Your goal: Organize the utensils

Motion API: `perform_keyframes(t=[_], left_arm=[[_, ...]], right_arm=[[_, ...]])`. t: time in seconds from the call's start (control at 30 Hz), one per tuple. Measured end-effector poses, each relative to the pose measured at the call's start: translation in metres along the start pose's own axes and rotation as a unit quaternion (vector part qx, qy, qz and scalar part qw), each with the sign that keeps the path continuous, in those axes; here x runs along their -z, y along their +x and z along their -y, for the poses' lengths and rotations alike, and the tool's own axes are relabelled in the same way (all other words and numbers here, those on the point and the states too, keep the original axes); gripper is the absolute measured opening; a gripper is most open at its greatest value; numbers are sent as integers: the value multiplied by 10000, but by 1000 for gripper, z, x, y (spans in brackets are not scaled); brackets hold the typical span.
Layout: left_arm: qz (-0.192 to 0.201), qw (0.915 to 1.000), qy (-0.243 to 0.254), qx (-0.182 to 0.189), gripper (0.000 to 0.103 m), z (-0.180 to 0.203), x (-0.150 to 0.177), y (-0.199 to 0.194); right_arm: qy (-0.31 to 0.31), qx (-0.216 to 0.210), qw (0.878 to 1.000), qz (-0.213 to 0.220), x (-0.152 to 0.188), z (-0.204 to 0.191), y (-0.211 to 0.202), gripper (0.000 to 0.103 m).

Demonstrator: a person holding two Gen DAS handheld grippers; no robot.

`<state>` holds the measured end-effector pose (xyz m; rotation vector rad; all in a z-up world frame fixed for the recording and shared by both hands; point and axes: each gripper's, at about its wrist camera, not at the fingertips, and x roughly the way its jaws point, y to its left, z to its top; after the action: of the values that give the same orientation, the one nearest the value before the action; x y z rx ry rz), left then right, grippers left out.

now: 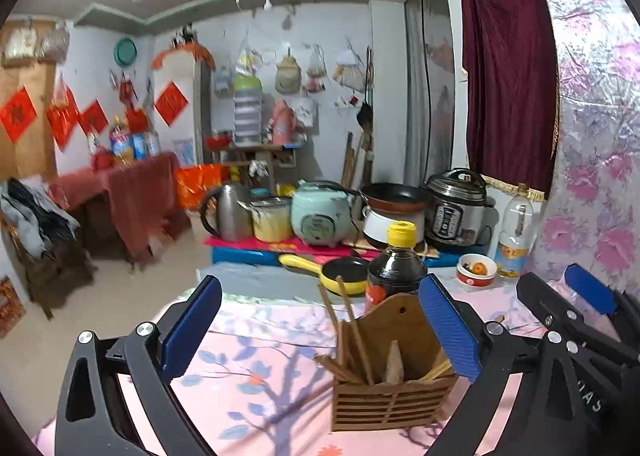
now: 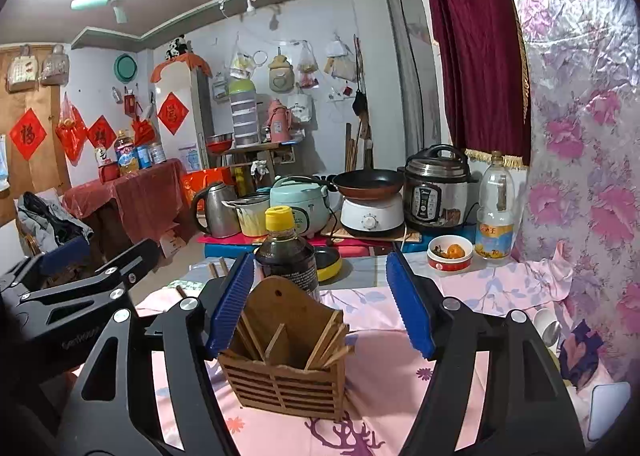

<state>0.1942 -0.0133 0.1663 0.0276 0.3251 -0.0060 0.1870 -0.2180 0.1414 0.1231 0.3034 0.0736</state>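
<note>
The wooden chopstick holder (image 1: 394, 376) stands upright on the pink floral cloth of the counter (image 1: 256, 376), its slatted front toward both cameras and its tall arched back panel at 12 o'clock, just before the dark soy sauce bottle (image 1: 396, 268). Chopsticks (image 1: 352, 332) lean inside, long axes near vertical and tilted, ends pointing up toward 11 and 1 o'clock. They look light, stiff and slick, so I would pinch one across its upper shaft; the holder looks light and tippable, best taken by its side walls. Both the left gripper (image 1: 320, 336) and the right gripper (image 2: 320, 304) stand wide apart, holding nothing, the holder low between their fingers (image 2: 232, 304).
</note>
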Motion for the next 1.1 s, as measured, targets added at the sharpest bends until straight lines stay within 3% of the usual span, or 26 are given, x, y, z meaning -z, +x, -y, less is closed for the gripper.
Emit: perform_keyframes(t=[0.63,0.77,0.93,1.1], left_arm=[[564,9974,230,-381,97,2,19,-102],[572,9963,313,-556,97,-3,46,-119],[113,9980,70,-620,97,-23,74,-112],[-110,9982,-217,-548,97,-38,87,-107]], right_arm=[[-46,258,9993,276,2,13,-90,75],[65,222,9995,220,7,14,-105,79],[307,274,9987,305,36,21,-126,94],[283,410,9987,-68,68,28,-116,96]])
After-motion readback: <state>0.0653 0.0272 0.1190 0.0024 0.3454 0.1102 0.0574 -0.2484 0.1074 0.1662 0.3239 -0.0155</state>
